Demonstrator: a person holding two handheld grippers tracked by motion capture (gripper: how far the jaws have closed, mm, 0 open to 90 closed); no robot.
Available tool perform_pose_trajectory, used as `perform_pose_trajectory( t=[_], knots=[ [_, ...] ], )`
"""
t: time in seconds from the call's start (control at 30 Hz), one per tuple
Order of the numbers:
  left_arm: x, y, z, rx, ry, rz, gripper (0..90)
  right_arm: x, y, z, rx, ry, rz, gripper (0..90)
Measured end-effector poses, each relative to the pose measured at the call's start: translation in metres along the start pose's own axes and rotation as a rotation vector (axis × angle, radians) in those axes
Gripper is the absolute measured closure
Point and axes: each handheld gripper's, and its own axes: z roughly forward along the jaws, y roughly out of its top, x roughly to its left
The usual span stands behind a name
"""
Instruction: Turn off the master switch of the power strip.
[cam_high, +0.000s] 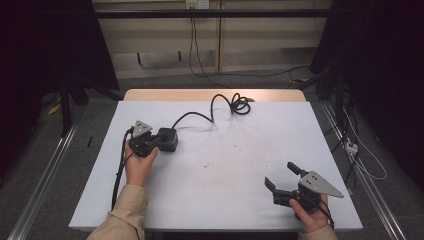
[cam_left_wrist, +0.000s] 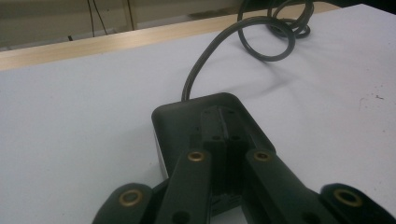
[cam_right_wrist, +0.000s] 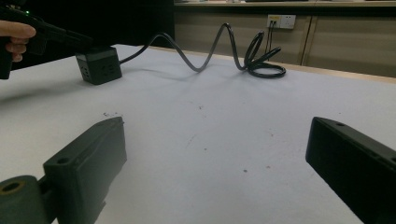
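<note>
Black socket cube (cam_high: 168, 139) on table (cam_high: 225, 165), cord (cam_high: 215, 107) trailing behind cube. Left gripper (cam_left_wrist: 223, 128) jaws pressed together, resting on cube top, gripping nothing. Right gripper (cam_high: 285, 176) wide open, empty, well right of cube. Press straight down, avoid tipping cube.

Grey carpeted floor (cam_high: 30, 165) surrounds the white-topped table (cam_high: 240, 150); beige panelled wall (cam_high: 160, 35) behind (white wall socket (cam_right_wrist: 280, 21)), black curtains (cam_high: 40, 45) flanking.

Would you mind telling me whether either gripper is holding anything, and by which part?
Neither holds anything. The left gripper is shut, lying on top of the black power cube. The right gripper is open above the table.
</note>
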Motion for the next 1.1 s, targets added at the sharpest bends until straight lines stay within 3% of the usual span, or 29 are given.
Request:
perform_pose_trajectory(
  t=[0.17, 0.5, 1.1],
  knots=[
    [-0.0019, 0.0013, 0.0003, 0.007, 0.009, 0.008, 90.0, -0.0002, -0.0001, 0.0006, -0.001, 0.0, 0.0, 4.4],
    [0.0022, 0.0009, 0.0003, 0.001, -0.012, -0.033, 90.0, 0.0, 0.0001, 0.0005, -0.001, -0.001, 0.0, 4.5],
    [0.0007, 0.0024, 0.0006, 0.007, -0.003, -0.031, 90.0, -0.0003, 0.0004, 0.0008, -0.005, 0.0, 0.005, 4.5]
  ],
)
